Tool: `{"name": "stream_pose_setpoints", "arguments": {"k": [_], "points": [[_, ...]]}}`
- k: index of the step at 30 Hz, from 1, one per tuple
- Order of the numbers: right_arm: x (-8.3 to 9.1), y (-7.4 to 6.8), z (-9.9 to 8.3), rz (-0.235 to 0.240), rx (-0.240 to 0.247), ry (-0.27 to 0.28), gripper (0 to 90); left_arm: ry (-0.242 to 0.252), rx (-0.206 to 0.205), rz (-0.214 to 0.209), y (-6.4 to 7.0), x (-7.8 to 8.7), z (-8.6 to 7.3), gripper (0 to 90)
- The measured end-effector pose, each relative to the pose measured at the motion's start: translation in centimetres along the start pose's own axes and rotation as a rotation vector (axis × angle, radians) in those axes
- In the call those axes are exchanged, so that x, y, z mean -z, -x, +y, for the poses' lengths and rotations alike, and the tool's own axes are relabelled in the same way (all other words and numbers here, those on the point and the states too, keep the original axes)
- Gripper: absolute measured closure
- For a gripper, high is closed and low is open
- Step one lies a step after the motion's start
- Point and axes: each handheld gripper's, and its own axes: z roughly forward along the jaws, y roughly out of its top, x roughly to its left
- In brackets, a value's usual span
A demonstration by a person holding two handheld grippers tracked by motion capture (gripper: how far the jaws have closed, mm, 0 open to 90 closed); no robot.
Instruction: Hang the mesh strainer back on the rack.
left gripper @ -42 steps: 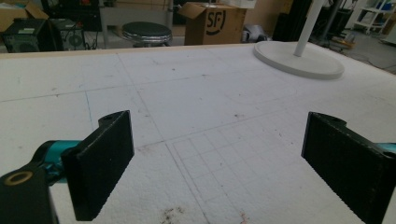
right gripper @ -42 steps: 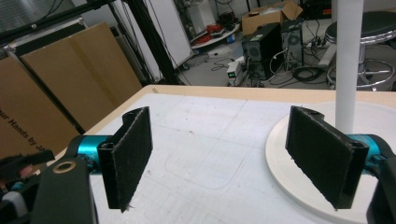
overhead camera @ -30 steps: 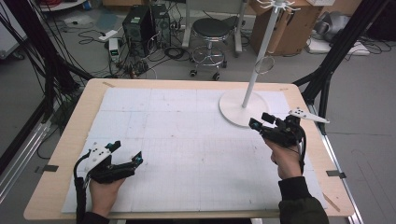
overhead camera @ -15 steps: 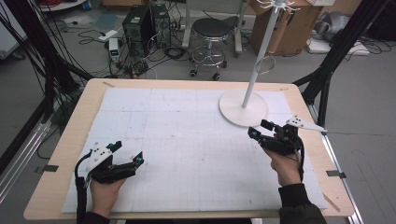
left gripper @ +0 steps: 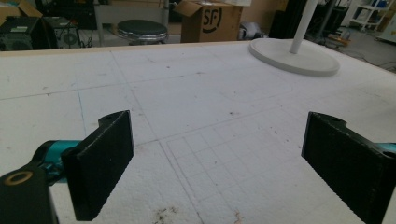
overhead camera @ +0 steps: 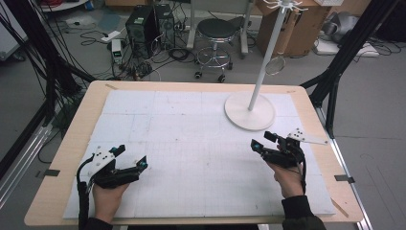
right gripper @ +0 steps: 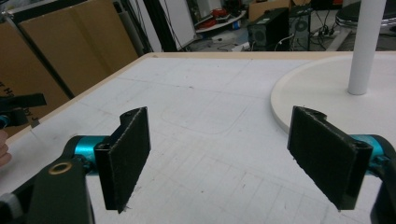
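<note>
Nothing is in hand yet: the left gripper [overhead camera: 141, 166] and right gripper [overhead camera: 263, 141] rest on the desk [overhead camera: 67, 143], fingers wide, the white stand [overhead camera: 250, 111] untouched at far right.

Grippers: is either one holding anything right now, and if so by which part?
Nothing is held. The left gripper and the right gripper both have their jaws wide apart, with bare white mat between them.

Stand [overhead camera: 250, 110] on mat [overhead camera: 182, 139] far right; right tongs [overhead camera: 263, 142] just before it; left tongs [overhead camera: 140, 165] near left.
</note>
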Motion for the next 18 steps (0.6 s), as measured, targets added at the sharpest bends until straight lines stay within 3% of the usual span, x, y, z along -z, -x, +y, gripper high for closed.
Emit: {"name": "stream_pose_setpoints", "arguments": {"k": [18], "points": [[0.2,-0.5,-1.1,0.008,0.032,0.002,17.6,0.005,0.005,-0.027,0.3,-0.3,-0.1,9.8]]}}
